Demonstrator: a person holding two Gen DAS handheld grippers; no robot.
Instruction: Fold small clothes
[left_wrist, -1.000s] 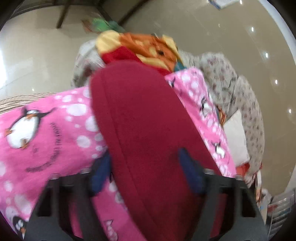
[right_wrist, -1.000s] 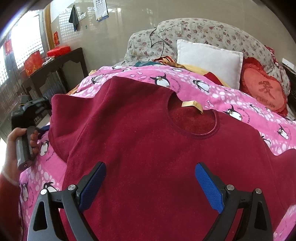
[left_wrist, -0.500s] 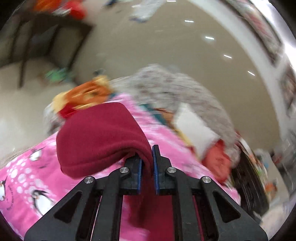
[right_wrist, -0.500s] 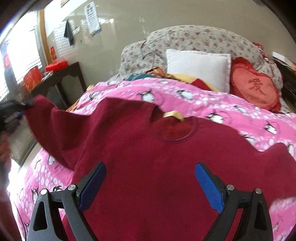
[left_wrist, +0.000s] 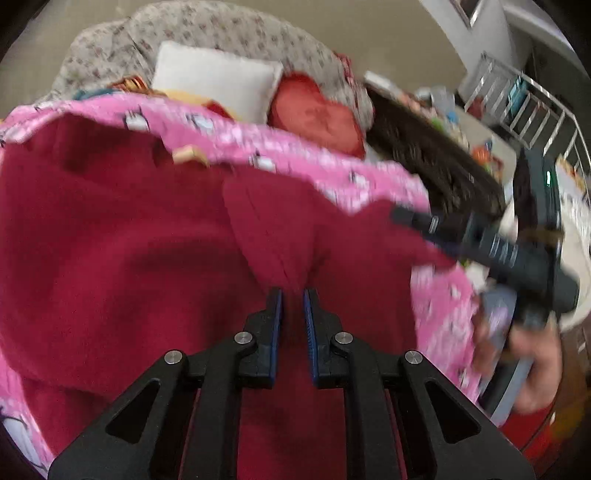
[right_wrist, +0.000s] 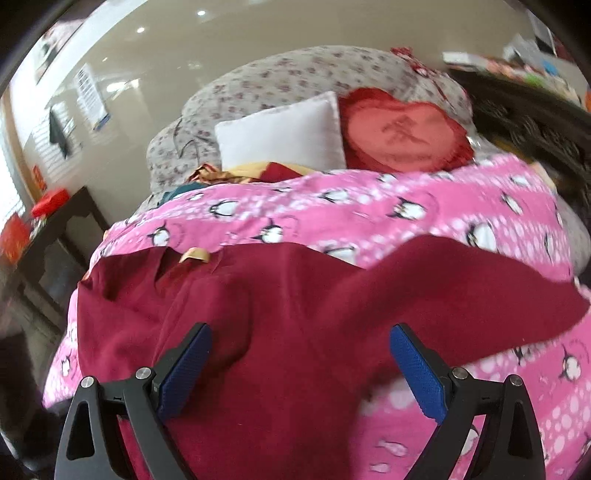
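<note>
Where left tongs (left_wrist: 292, 295) pinch, maroon top (right_wrist: 258, 314) bunched

This is a bedroom in someone's home. A bed (right_wrist: 546, 206) fills the room, spread with a pink penguin-print blanket (right_wrist: 369, 210), and at its head sit a flowered quilt bundle (right_wrist: 295, 74), a white pillow (right_wrist: 284, 136) and a red heart-shaped cushion (right_wrist: 402, 136). A dark wooden side table (right_wrist: 55, 236) against the shiny tiled wall (right_wrist: 229, 40) carries red boxes (right_wrist: 50, 201). Papers hang on that wall, and a metal rack (left_wrist: 532, 107) stands off to one side beside household clutter.
</note>
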